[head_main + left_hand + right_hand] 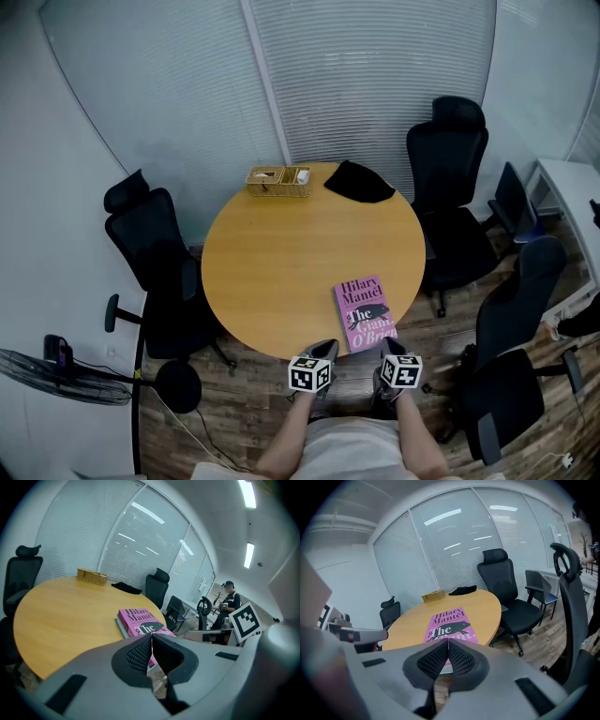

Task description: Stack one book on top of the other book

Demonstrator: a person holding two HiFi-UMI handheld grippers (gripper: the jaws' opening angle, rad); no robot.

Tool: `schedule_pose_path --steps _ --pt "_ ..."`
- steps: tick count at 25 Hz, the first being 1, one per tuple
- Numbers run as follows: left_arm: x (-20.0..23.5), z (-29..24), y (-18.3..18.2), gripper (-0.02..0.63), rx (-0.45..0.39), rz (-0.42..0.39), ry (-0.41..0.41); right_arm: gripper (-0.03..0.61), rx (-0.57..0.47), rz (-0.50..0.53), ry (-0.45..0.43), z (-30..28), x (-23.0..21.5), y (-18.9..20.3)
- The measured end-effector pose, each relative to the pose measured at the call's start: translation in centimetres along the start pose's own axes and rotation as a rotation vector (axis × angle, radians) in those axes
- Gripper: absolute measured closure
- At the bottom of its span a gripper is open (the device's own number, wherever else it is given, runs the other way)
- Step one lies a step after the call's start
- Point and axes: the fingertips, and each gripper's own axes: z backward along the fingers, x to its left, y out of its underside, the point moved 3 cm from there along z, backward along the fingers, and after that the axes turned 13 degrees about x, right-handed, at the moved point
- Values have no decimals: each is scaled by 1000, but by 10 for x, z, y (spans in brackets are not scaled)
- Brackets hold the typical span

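A pink book (364,314) lies flat near the front right edge of the round wooden table (281,272). In the left gripper view the pink book (139,620) rests on top of a second, grey-edged book (121,626), of which only the edge shows. My left gripper (324,350) is just off the table's near edge, left of the books, jaws shut and empty (151,643). My right gripper (390,346) is beside it, right of the books' near end, also shut with nothing in it (448,651). The pink book (450,623) lies straight ahead of the right gripper.
A wicker basket (278,180) and a black cloth (359,181) sit at the table's far edge. Black office chairs (155,253) (450,178) (516,337) ring the table. A fan (66,375) stands on the floor at left. A person (228,599) sits far off.
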Motion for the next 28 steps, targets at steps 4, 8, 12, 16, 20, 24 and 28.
schedule_pose_path --steps 4,8,12,16,20,24,28 --pt "-1 -1 -1 584 -2 -1 2 558 -2 -2 1 1 -2 -2" --pt "-1 -2 -1 584 2 -6 3 558 9 -9 -11 0 -1 0" --pt "1 -1 -1 584 7 -8 0 558 13 -4 -29 -3 2 0" --pt "3 -1 -2 584 8 -9 -3 558 12 -11 -35 -4 3 -2" --pt "7 -2 -2 584 9 -4 -3 558 11 -15 -37 -6 3 -2" --pt "10 -1 -2 584 12 3 -6 558 13 -25 -46 -9 4 -3" --pt "12 -2 -3 584 10 7 -5 558 17 -26 -49 -11 5 -4"
